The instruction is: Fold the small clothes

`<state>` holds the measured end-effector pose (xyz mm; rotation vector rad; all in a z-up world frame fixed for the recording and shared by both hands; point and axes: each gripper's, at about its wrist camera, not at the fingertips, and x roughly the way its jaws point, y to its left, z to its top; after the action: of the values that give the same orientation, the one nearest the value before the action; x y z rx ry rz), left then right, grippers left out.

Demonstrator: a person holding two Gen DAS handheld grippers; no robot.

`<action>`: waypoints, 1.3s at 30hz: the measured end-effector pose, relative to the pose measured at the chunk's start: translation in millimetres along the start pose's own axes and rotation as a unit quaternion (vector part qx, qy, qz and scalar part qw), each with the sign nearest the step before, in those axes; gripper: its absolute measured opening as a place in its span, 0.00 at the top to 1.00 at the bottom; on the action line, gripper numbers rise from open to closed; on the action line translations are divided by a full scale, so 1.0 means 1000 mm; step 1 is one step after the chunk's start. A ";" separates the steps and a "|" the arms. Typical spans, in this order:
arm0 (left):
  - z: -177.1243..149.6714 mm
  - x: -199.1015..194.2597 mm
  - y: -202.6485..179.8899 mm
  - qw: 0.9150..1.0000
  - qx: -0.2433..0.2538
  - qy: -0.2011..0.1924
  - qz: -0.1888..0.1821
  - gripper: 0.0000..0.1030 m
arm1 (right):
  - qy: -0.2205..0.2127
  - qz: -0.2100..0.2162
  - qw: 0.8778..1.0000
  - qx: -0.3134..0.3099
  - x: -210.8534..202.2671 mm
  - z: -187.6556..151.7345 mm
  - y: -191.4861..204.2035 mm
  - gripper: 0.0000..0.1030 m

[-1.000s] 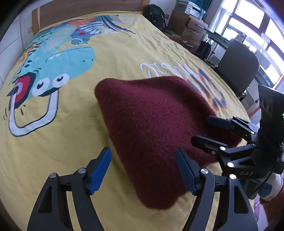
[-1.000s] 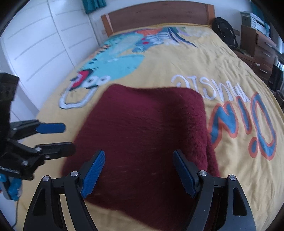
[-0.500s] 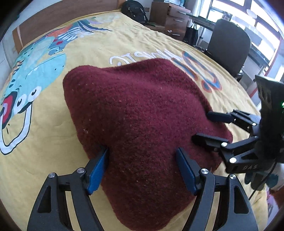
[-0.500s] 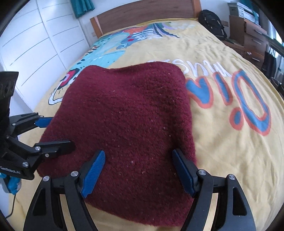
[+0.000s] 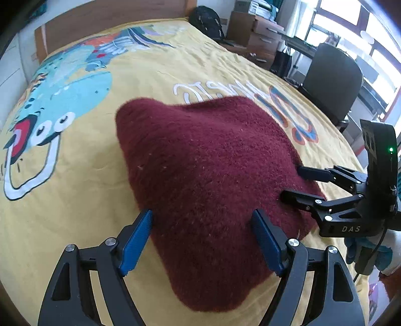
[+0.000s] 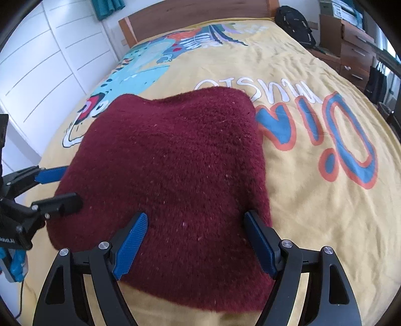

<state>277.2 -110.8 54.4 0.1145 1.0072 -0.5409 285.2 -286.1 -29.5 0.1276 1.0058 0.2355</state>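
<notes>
One maroon knit garment [image 5: 205,175] lies flat on yellow bedspread [image 5: 82,180], clear bed all round. Left gripper [image 5: 203,240] jaws just widening, released; right gripper [image 6: 194,240] released, both straddling its near edge.

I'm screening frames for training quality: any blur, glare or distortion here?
Left wrist view: blown-out window top right, bed edges bowed by the fisheye, maroon garment reasonably sharp. Right wrist view: evenly lit, no glare, same bowing, dark vignette at corners.
</notes>
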 end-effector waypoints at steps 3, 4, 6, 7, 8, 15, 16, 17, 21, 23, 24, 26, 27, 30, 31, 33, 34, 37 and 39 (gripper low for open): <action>0.000 -0.007 -0.004 1.000 0.011 -0.007 0.005 0.27 | -0.010 -0.008 1.000 -0.014 -0.012 0.004 0.010 0.22; -0.001 -0.005 -0.005 1.000 0.014 -0.002 0.007 0.27 | -0.012 -0.007 1.000 -0.017 -0.013 0.004 0.013 0.22; -0.008 0.004 -0.008 1.000 0.020 0.015 0.006 0.27 | -0.002 -0.013 1.000 -0.025 -0.005 0.001 0.015 0.22; -0.011 0.010 -0.009 1.000 0.019 0.023 0.006 0.27 | 0.004 -0.017 0.999 -0.027 -0.001 -0.001 0.015 0.22; -0.014 0.014 -0.009 0.999 0.018 0.030 0.004 0.27 | 0.016 -0.021 0.999 -0.026 0.005 -0.005 0.012 0.22; -0.009 -0.005 0.015 0.998 -0.045 0.013 -0.029 0.25 | 0.009 -0.020 1.000 -0.010 -0.010 0.007 0.005 0.21; -0.007 -0.008 0.021 0.998 -0.056 0.010 -0.025 0.25 | 0.007 -0.021 1.000 -0.008 -0.012 0.010 0.004 0.21; -0.004 -0.010 0.028 0.997 -0.069 0.007 -0.020 0.23 | 0.004 -0.025 1.000 -0.003 -0.014 0.014 0.002 0.21; 0.007 -0.003 0.063 0.989 -0.145 0.017 -0.036 0.19 | 0.021 -0.022 0.999 0.026 -0.002 0.034 -0.010 0.21; 0.011 0.007 0.074 0.984 -0.169 0.030 -0.051 0.15 | 0.042 -0.009 0.998 0.038 0.010 0.040 -0.016 0.19; 0.013 0.012 0.077 0.982 -0.178 0.034 -0.054 0.14 | 0.056 -0.001 0.997 0.043 0.018 0.042 -0.019 0.18; 0.017 0.019 0.079 0.979 -0.186 0.037 -0.068 0.14 | 0.076 0.010 0.996 0.050 0.029 0.043 -0.024 0.11; 0.020 0.024 0.079 0.978 -0.189 0.041 -0.076 0.11 | 0.087 0.021 0.994 0.057 0.036 0.042 -0.028 0.08; 0.024 0.039 0.077 0.976 -0.190 0.064 -0.090 0.08 | 0.114 0.042 0.990 0.068 0.052 0.039 -0.037 0.01; 0.026 0.045 0.076 0.975 -0.187 0.073 -0.094 0.08 | 0.122 0.058 0.988 0.073 0.058 0.038 -0.041 0.01; 0.027 0.058 0.071 0.976 -0.178 0.096 -0.085 0.06 | 0.132 0.083 0.985 0.079 0.065 0.036 -0.044 0.01; 0.027 0.063 0.069 0.975 -0.178 0.105 -0.086 0.05 | 0.138 0.092 0.983 0.082 0.069 0.035 -0.045 0.01; 0.029 0.074 0.071 0.972 -0.183 0.120 -0.086 0.05 | 0.147 0.116 0.979 0.075 0.077 0.032 -0.044 0.07; 0.032 0.078 0.071 0.972 -0.178 0.130 -0.082 0.05 | 0.150 0.137 0.976 0.081 0.081 0.031 -0.044 0.12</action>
<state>369.0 -89.5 -3.6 -0.2259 1.3627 -0.4946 358.9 -308.4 -88.7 0.3911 1.3080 0.4342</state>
